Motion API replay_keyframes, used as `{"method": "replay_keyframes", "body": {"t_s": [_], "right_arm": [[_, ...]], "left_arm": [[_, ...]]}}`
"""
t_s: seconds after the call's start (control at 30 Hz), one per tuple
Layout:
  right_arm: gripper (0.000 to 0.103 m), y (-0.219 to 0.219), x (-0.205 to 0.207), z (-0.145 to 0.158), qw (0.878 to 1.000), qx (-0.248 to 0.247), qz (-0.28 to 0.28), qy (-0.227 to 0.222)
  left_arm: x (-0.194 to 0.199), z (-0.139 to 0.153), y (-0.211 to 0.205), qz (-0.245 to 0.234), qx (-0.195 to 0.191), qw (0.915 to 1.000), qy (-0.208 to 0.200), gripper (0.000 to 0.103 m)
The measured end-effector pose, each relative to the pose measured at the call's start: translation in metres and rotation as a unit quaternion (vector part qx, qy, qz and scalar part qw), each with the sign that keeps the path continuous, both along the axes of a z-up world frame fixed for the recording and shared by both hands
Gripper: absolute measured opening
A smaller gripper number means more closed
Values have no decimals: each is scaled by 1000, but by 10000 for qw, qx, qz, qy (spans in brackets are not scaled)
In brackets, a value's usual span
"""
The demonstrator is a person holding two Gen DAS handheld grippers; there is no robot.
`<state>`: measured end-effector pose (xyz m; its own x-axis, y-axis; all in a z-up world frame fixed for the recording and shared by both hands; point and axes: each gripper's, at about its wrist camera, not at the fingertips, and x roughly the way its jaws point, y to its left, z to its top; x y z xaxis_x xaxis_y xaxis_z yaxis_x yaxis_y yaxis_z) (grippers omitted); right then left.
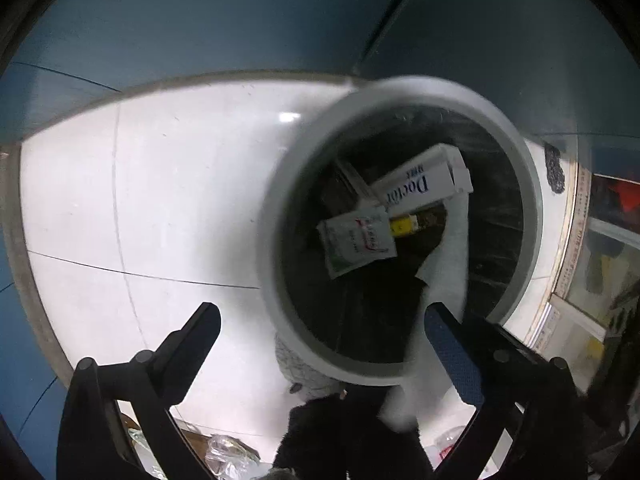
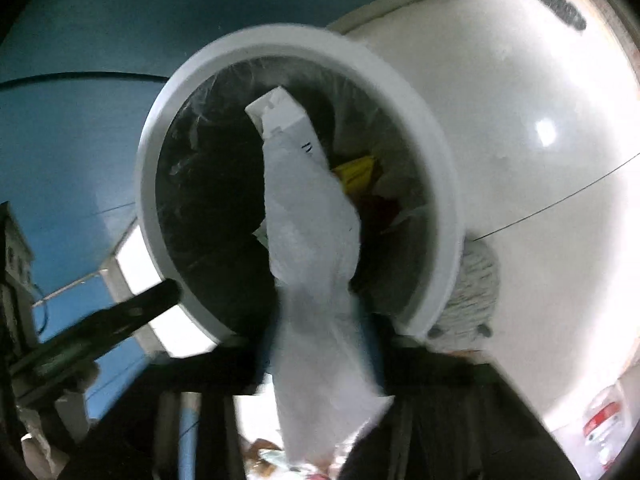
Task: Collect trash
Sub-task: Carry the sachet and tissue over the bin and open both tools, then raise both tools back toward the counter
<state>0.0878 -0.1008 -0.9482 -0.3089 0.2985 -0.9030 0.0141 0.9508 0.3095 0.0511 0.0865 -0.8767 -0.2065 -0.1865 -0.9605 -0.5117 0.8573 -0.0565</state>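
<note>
White tiled floor meets a blue wall. The right gripper pinches a crumpled white paper tissue over the round grey-rimmed trash bin; the left gripper is spread wide beside it. A white "Doctor" carton lies inside.

Bin on table, box and packet inside (touching), tissue over rim

My left gripper: black fingers, blue pad | bin: pale grey rim, black liner | at 12 o'clock inside, white carton with dark blue lettering | white tissue | yellow wrapper | floor: white tile | wall: blue
</note>
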Motion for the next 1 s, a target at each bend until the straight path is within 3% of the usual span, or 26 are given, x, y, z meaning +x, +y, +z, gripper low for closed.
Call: {"method": "replay_keyframes", "body": {"t_s": [0.03,0.23,0.47,0.67,1.0], "right_arm": [[69,-2,3,3,10000,-16,12,-32],[103,3,10,48,9940,-616,689,-580],[103,16,7,115,9790,-1080,1393,-1024],[103,11,-1,207,9720,-1184,1536,-1327],[103,-3,-17,412,9618,-939,1640,-1980]], "left_arm": [[-2,5,2,-12,82,10000,25,103],[-13,51,6,-232,739,9968,-211,103],[-30,134,-10,-328,970,9938,-440,103],[-42,228,-26,-357,958,9928,-625,103],[-57,378,-48,-285,972,9875,-1210,103]]}}
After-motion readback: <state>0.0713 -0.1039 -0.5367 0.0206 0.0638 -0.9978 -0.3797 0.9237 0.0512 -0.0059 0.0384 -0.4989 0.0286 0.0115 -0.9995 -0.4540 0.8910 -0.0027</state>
